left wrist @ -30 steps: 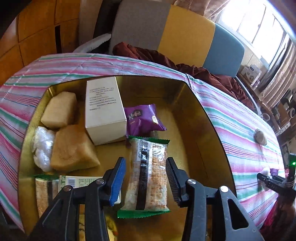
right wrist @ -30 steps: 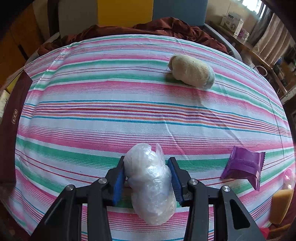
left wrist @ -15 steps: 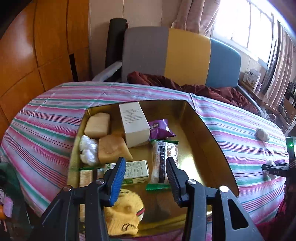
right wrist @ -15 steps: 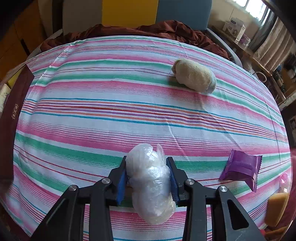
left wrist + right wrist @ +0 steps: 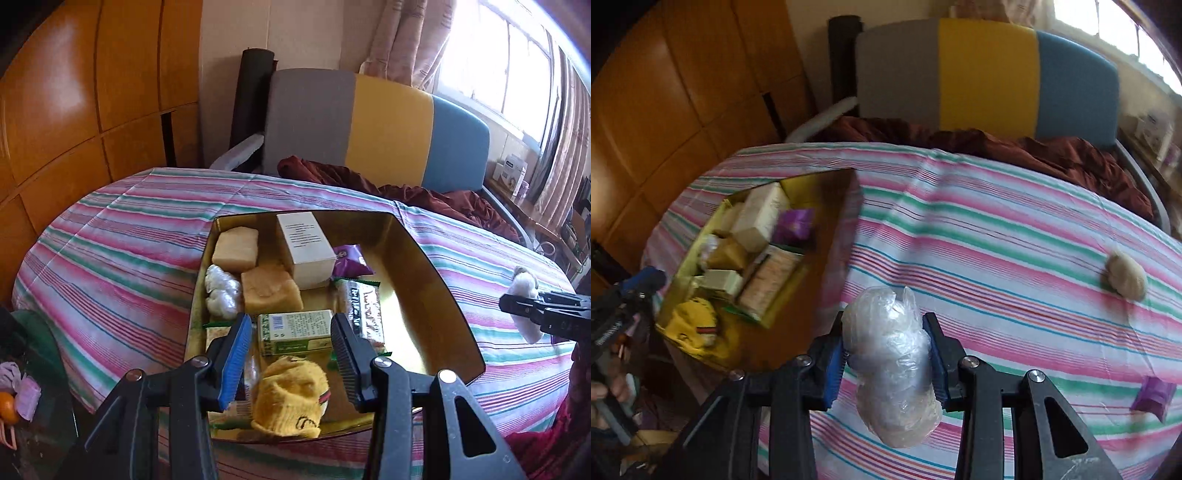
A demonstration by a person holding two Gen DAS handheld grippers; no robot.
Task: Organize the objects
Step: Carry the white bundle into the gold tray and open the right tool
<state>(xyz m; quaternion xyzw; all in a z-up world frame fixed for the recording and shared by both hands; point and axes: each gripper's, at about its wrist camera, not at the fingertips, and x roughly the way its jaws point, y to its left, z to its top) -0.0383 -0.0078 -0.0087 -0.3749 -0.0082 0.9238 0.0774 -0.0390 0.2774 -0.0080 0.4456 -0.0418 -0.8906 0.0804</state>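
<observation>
Clear plastic bundle (image 5: 892,369): clenched between the right gripper (image 5: 886,363) pads, lifted off the cloth.
Left gripper (image 5: 288,362): jaws drawn in on nothing, above the gold tray (image 5: 436,306).
Done: yellow sock (image 5: 290,395), boxes and snack packs lie in the tray.
Left: purple packet (image 5: 1152,397) and beige sock roll (image 5: 1126,275), farther out to the right gripper's right.
Surface: striped tablecloth (image 5: 997,236).
Room: colour-block chair (image 5: 986,74), wood panels.

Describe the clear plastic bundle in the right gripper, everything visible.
The plastic bundle is a crumpled, translucent clear-film wad, lumpy and longer than wide, with a pale beige mass showing at its lower end. The right gripper is shut on its middle, pads pressing both sides. It hangs lifted above the striped cloth, right of the gold tray.
</observation>
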